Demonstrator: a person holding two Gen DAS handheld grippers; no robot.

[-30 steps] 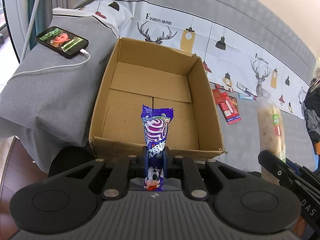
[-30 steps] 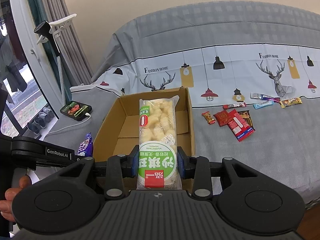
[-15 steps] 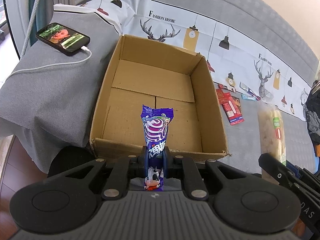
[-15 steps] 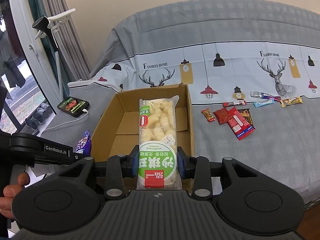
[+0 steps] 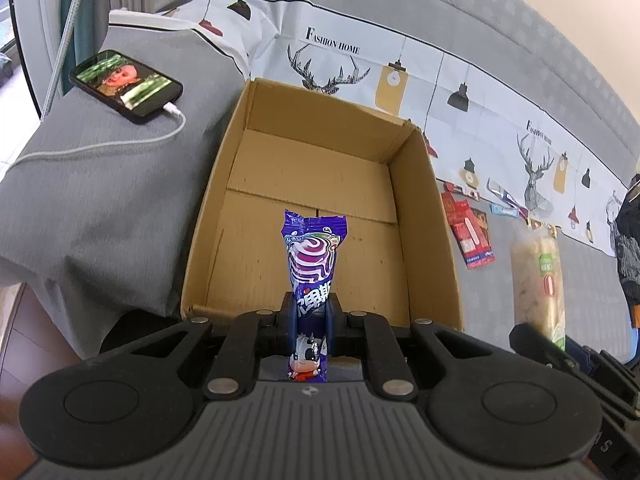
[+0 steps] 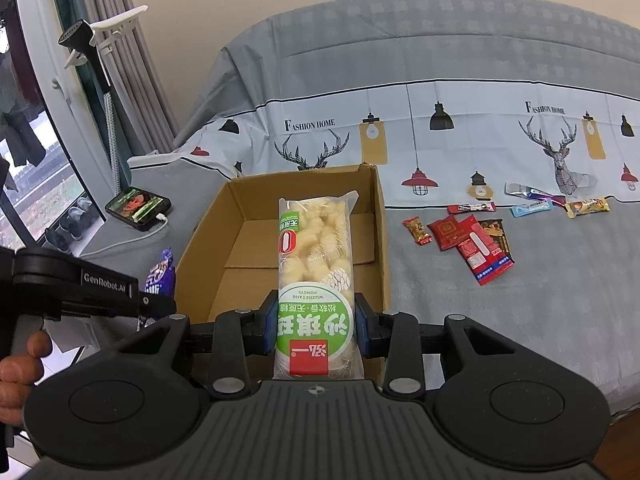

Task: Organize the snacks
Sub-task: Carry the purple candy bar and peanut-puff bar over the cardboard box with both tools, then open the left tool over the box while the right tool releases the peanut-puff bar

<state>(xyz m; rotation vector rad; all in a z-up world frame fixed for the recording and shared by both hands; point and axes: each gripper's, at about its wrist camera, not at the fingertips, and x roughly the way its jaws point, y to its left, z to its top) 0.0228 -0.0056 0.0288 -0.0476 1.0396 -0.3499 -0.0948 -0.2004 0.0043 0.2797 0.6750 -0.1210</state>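
Left gripper [image 5: 312, 314]: fingers clamped on the lower part of a purple candy packet [image 5: 313, 256], packet standing upright over the near edge of an open cardboard box [image 5: 420, 216]. Box bare inside, set on a grey bed [image 5: 100, 208] with a deer-print sheet [image 6: 460, 140].

Right gripper [image 6: 316, 322]: fingers closed on the green-labelled end of a long pale rice-cake pack [image 6: 314, 248], pack pointing forward over the same box [image 6: 380, 240], near its right wall.

Left of the box, a phone [image 5: 126, 86] with lit screen, on a white cable [image 5: 120, 144].

Right of the box, loose on the bed: red packets [image 6: 468, 242], a small orange-red sweet [image 6: 417, 231], a blue bar [image 6: 532, 209], a yellow candy [image 6: 587, 207].

In the right view, a hand [image 6: 18, 376] on the left gripper's handle.
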